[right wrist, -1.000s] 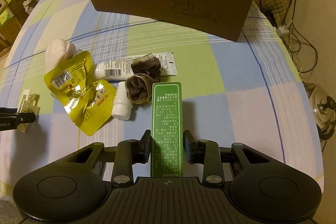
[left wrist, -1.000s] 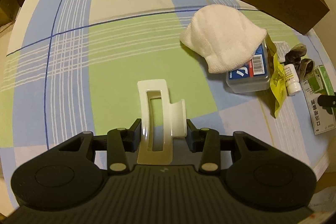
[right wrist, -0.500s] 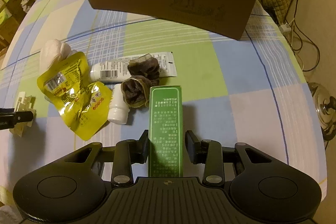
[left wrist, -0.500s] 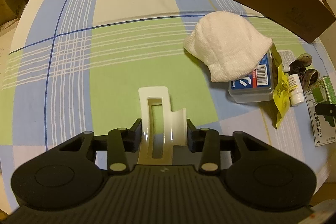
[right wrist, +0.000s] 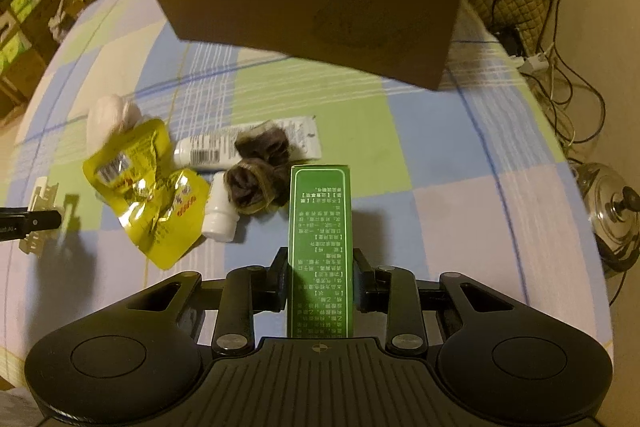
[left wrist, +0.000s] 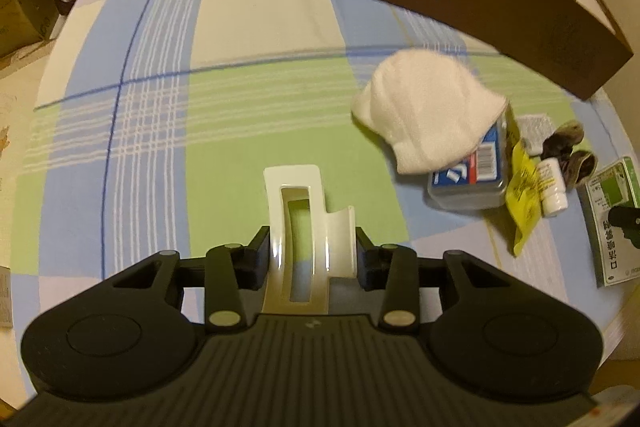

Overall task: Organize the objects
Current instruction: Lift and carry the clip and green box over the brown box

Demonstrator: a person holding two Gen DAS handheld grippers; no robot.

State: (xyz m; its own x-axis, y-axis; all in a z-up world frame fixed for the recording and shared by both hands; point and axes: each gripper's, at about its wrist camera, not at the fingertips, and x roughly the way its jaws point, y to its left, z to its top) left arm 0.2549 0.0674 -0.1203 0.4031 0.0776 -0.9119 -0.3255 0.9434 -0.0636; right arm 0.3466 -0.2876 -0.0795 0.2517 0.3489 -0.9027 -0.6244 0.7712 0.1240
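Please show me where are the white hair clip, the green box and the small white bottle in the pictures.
white hair clip (left wrist: 297, 227): left wrist view, on its long frame.
green box (right wrist: 321, 247): right wrist view, on its printed top face.
small white bottle (right wrist: 219, 217): right wrist view, on its body.

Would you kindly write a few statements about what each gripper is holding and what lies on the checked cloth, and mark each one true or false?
1. The left gripper is shut on the cream hair claw clip. True.
2. The right gripper is open and holds nothing. False: it is shut on the green carton.
3. The white cloth lies partly over the blue-labelled plastic case. True.
4. The brown box is closed with a lid. False: its top is open, showing a white inner wall.
5. The yellow pouch is inside the box. False: it lies on the checked cloth.
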